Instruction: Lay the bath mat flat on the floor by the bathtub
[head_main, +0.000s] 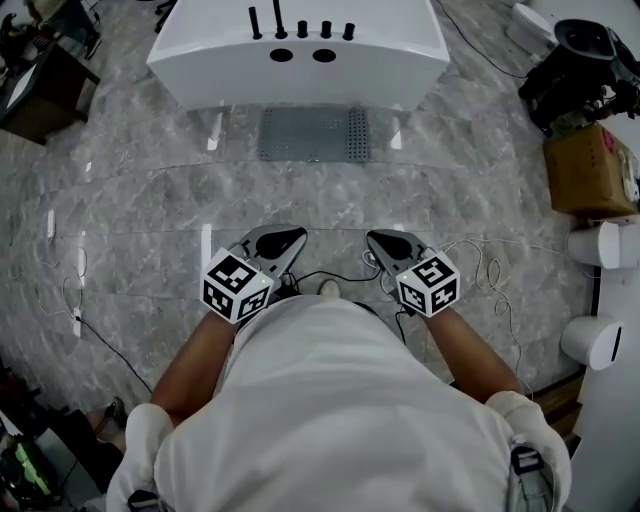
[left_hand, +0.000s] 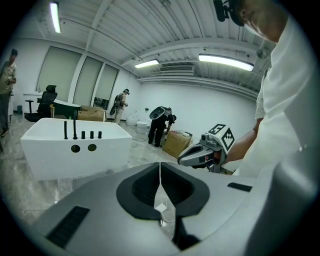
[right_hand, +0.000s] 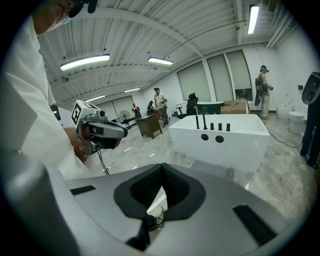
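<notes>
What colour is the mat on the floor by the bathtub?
Grey, with a fine dotted texture; the bath mat shows best in the head view.

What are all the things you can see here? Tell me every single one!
Bathtub: one, white, top middle.
Tap fittings: five, black, on the bathtub's rim.
Bath mat: one, grey, flat on the floor beside the bathtub.
Cardboard box: one, brown, right edge.
Cables: several, thin, black and white, on the floor near the person.
Left tongs: one, grey, shut, empty.
Right tongs: one, grey, shut, empty.
</notes>
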